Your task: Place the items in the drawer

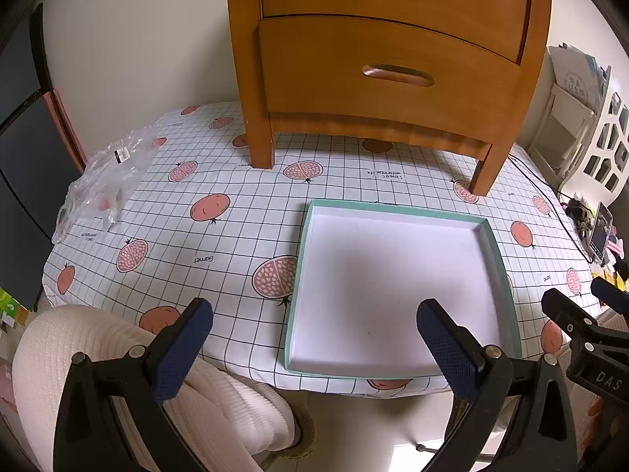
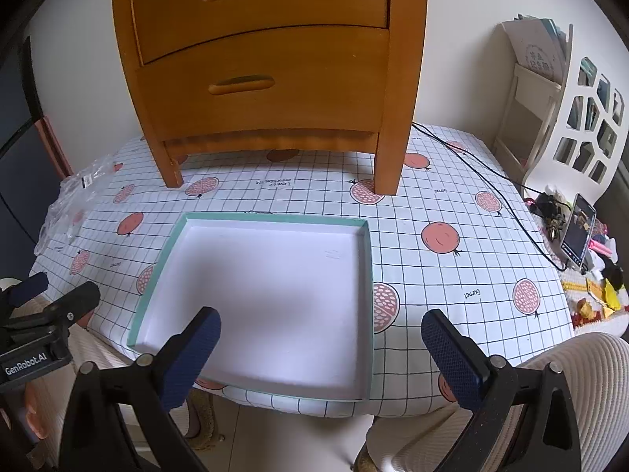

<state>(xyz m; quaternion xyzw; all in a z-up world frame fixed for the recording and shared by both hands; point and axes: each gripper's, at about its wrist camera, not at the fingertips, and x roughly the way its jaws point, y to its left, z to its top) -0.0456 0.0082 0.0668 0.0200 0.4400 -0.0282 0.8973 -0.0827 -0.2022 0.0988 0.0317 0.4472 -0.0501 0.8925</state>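
Both drawers of the nightstand (image 1: 393, 59) were shut and the teal-rimmed tray (image 2: 365, 303) on the tablecloth (image 1: 220, 236) was empty; no loose items were visible. The left gripper (image 1: 314, 350) and right gripper (image 2: 320, 354) hung wide open, holding nothing. Likely at the start or end; if starting, the next move called for pulling the lower drawer handle (image 1: 398, 75).

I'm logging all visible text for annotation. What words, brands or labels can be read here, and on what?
"GenRobot.AI": left gripper body.
"DAS": right gripper body, cut off.
"Garnet": tablecloth, printed upside down.
Small tablecloth lines, plastic bag label, folder stamp: too blurred to read.
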